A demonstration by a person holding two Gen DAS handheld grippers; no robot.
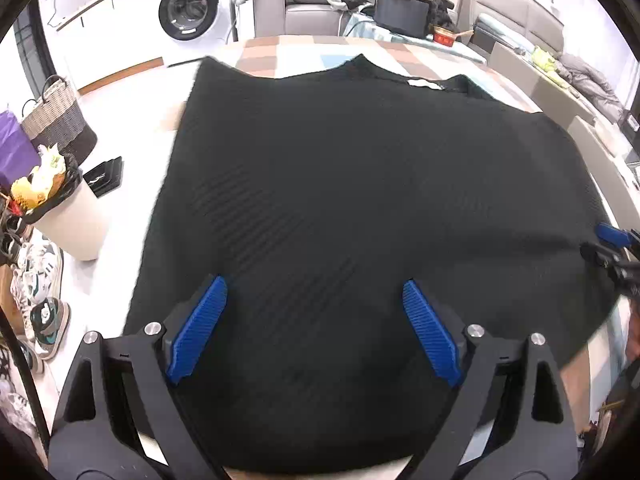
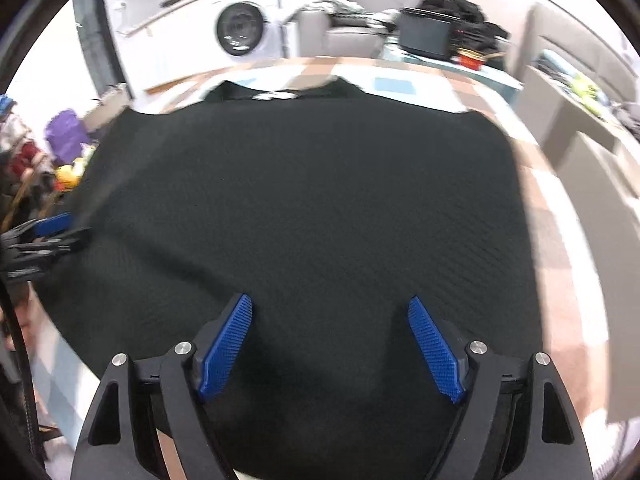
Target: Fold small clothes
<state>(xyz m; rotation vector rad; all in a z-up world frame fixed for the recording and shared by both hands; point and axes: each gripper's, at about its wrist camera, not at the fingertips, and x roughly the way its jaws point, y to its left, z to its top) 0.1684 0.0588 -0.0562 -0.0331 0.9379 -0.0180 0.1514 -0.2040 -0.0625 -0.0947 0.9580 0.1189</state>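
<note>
A black ribbed garment (image 1: 360,208) lies spread flat on the checked tablecloth (image 1: 288,52), its neckline with a white label (image 1: 424,83) at the far side. My left gripper (image 1: 314,284) hovers over the garment's near left part, blue pads wide apart, nothing between them. In the right wrist view the same garment (image 2: 312,208) fills the middle, and my right gripper (image 2: 330,302) stands open above its near edge, holding nothing. Each gripper shows at the other view's edge: the right gripper (image 1: 612,240) and the left gripper (image 2: 52,226).
Left of the table stand a woven basket (image 1: 56,116), a full waste bin (image 1: 60,216) and several shoes (image 1: 40,292). A washing machine (image 1: 190,10), a grey sofa (image 1: 296,8) and a black monitor (image 1: 402,10) are behind. Boxes (image 1: 592,136) line the right side.
</note>
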